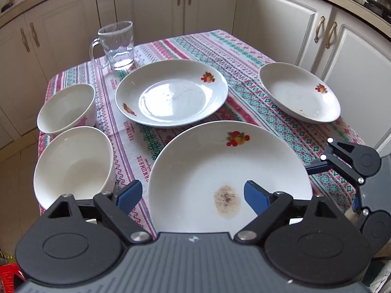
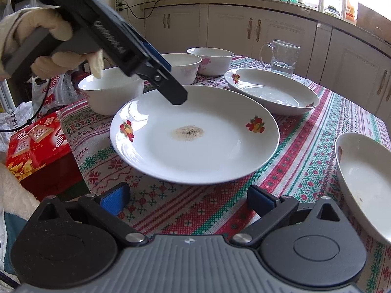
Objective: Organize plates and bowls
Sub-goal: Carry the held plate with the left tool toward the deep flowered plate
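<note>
A stained white plate lies at the table's near edge. My left gripper is open and hovers over its near rim, empty. My right gripper is open and empty, just short of that plate's side. A clean plate lies behind it. A third plate sits to the right. Two white bowls stand at the left in the left wrist view; three bowls show in the right wrist view.
A glass mug with water stands at the table's far side. The patterned tablecloth covers the table. Kitchen cabinets ring the table. A red box and bags lie beside the table.
</note>
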A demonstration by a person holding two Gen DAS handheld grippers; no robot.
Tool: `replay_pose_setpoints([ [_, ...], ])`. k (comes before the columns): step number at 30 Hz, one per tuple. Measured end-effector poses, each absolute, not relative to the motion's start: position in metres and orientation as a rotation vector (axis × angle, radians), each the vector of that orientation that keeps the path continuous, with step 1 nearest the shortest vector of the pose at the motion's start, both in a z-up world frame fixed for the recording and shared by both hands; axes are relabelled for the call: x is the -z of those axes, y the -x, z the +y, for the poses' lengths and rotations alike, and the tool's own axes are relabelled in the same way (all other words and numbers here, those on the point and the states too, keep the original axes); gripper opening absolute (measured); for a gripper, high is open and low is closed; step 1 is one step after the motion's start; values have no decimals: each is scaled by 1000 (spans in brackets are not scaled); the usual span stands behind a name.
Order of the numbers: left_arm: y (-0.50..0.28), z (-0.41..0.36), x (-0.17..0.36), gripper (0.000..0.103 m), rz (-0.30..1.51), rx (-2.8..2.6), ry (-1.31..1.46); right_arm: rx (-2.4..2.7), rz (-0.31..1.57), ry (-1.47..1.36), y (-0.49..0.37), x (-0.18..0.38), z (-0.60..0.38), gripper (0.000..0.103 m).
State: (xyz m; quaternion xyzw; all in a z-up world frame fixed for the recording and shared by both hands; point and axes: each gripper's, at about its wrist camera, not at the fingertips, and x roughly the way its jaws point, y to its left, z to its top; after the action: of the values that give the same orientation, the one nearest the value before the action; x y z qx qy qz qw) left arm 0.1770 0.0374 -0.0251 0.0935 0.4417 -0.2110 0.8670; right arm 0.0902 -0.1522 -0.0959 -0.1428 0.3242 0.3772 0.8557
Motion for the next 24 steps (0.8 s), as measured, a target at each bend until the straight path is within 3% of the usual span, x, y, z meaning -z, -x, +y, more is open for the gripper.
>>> replay_pose_setpoints([
  [10,-206,27,39,90,997,470,-247,-819,659,302,-98,98,-150,103],
  [24,-232,24,48,75,1127,536,-258,-815,634,292,-102,101,-147,103],
])
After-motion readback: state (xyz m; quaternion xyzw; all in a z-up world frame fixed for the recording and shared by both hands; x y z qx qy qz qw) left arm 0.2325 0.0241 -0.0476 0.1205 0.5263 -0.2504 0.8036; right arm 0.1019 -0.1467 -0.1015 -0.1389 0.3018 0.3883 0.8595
